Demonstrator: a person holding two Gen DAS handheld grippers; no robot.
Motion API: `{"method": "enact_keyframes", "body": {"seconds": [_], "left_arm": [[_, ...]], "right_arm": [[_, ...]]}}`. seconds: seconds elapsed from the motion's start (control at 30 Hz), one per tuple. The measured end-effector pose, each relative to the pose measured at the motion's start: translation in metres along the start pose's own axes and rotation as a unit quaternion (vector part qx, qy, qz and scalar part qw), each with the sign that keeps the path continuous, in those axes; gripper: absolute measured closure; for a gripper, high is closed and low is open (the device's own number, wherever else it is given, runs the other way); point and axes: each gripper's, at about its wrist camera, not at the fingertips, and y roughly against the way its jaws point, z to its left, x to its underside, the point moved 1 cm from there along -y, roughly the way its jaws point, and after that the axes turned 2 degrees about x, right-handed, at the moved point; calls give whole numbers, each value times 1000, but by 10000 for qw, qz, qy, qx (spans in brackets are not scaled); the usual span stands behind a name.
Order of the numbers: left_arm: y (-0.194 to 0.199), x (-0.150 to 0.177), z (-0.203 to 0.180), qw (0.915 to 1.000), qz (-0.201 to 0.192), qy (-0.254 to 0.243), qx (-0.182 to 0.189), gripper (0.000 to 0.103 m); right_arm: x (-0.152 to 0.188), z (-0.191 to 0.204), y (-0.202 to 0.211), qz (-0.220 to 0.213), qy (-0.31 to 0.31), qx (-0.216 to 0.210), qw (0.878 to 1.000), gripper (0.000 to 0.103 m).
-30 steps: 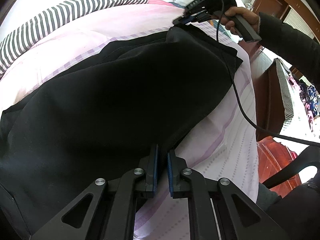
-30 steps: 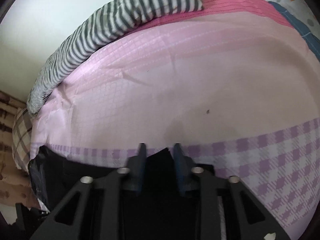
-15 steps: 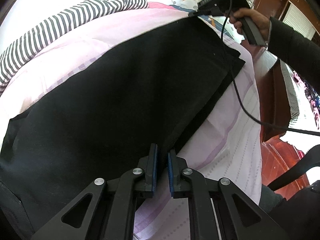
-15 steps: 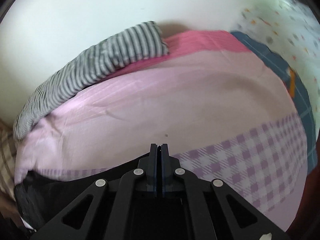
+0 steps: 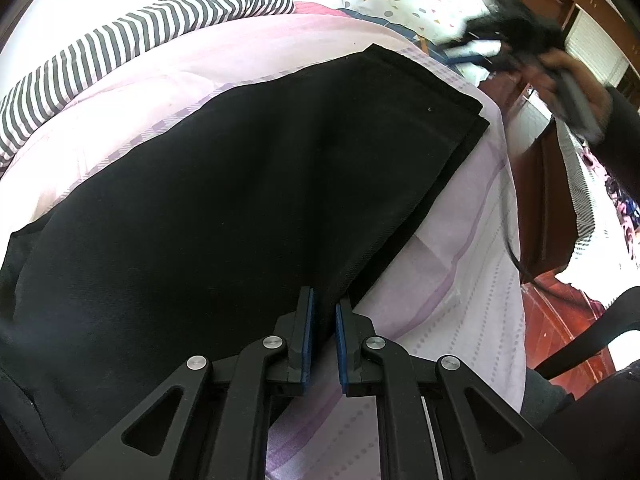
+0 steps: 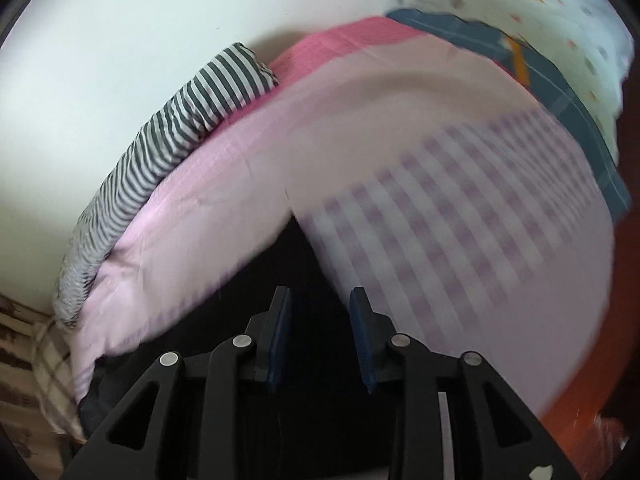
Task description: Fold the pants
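Black pants (image 5: 240,200) lie spread flat across the pink bed (image 5: 168,92), their far hem in two layers at the right. My left gripper (image 5: 324,320) is shut on the near edge of the pants, with fabric pinched between its blue pads. In the left wrist view my right gripper (image 5: 476,50) is blurred in a person's hand, up and to the right of the far corner and clear of the cloth. In its own view the right gripper (image 6: 320,320) has its jaws opening with nothing between them, and the pants (image 6: 312,272) lie beneath.
A grey-striped pillow (image 5: 120,48) runs along the wall side of the bed. A white spotted quilt (image 5: 400,0) and a blue cloth (image 6: 580,120) lie at the far end. Reddish wooden furniture (image 5: 560,280) and a black chair arm (image 5: 592,336) stand to the right. A cable (image 5: 512,248) hangs there.
The right gripper pulled the pants' far corner outward until the cloth lay flat. It then let go, opened, and swung up and away to the right. The left gripper kept still.
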Motion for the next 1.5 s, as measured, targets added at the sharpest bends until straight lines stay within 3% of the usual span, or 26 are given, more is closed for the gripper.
{"method": "enact_keyframes", "body": {"seconds": [0.23,0.37,0.47,0.6,0.67,0.8,0.97,1.0,1.07,1.17,1.23,1.33,1.47,1.5], "left_arm": [[2,3,2,10000,-60,39,35,92],[5,5,0,9999,-98,27,-8,92],[4,6,-1,9999,-136,34,-38,92],[10,9,-1,9997,-215,60,-27,93],[16,10,-1,9996,-279,62,6,94],[29,16,-2,9993,-295,-97,206,94],[12,16,-2,9998,-80,-142,133,94],[12,16,-1,9998,-43,-106,148,94],[14,15,3,9997,-24,23,225,92],[19,15,13,9985,-44,362,406,86],[28,12,17,9978,-141,469,442,83],[58,9,24,9964,-547,497,414,78],[93,7,56,9894,-1166,848,169,63],[100,9,69,9868,-1284,986,-38,60]], "right_arm": [[61,-38,6,319,-657,72,9973,76],[63,-49,-1,192,-960,1,9952,77],[59,-47,-2,71,-1009,-166,9947,94],[57,-31,7,-178,-623,188,9977,98],[60,-31,18,-303,-659,161,9972,99],[71,-29,42,-553,-501,458,9962,100],[77,-48,0,-81,-554,791,9953,99],[79,-51,0,-162,-624,732,9952,99],[77,-50,1,-141,-630,787,9948,95],[75,-47,9,-79,-664,898,9937,80],[71,-38,26,-309,-507,1131,9918,78],[65,-12,47,-631,-139,1131,9915,77],[49,46,53,-755,556,797,9924,77],[45,73,47,-692,861,462,9928,76]]}}
